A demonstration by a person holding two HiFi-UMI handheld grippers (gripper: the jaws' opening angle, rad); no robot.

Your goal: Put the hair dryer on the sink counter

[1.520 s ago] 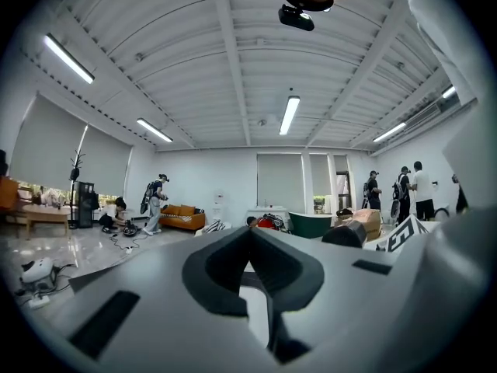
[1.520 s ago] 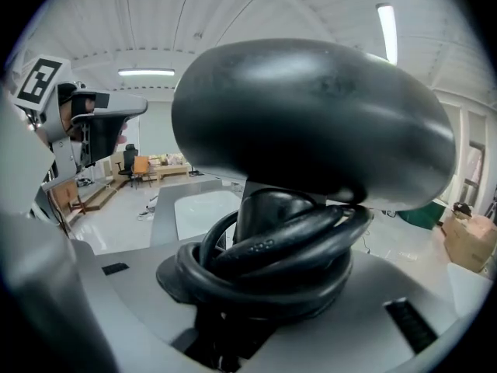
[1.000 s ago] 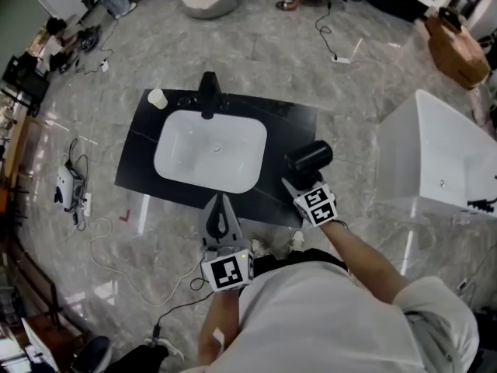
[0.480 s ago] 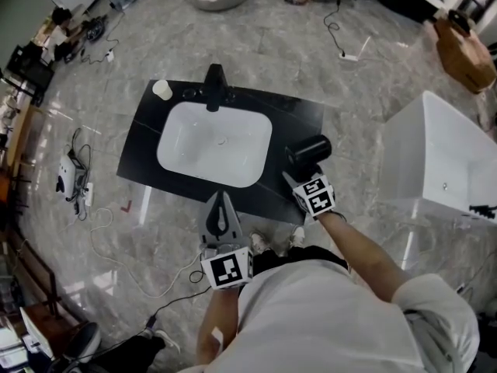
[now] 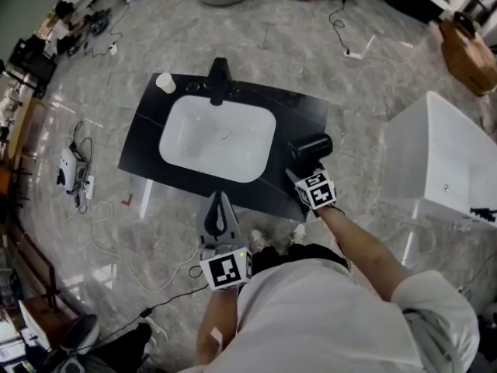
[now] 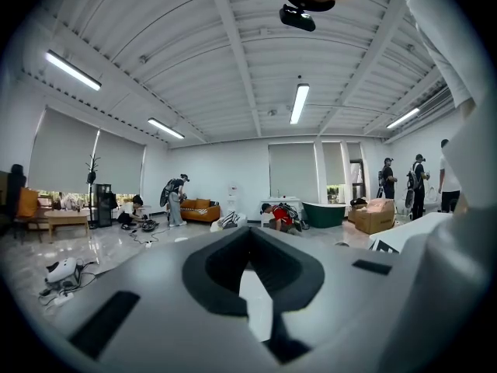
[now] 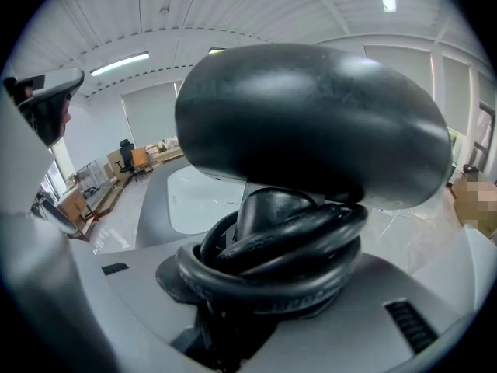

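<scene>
The black hair dryer hangs over the right end of the black sink counter, beside the white basin. My right gripper is shut on its handle. In the right gripper view the dryer's barrel fills the frame and its coiled cord wraps the handle between the jaws. Whether the dryer touches the counter I cannot tell. My left gripper is held in front of the counter's near edge, shut with nothing in it; in the left gripper view its jaws point level into the room.
A black faucet stands behind the basin and a white cup sits on the counter's far left corner. A white tub stands to the right. Cables and a small white device lie on the floor at left.
My right gripper has sunk a little with the hair dryer toward the counter's right end. The left gripper has stayed where it was.
</scene>
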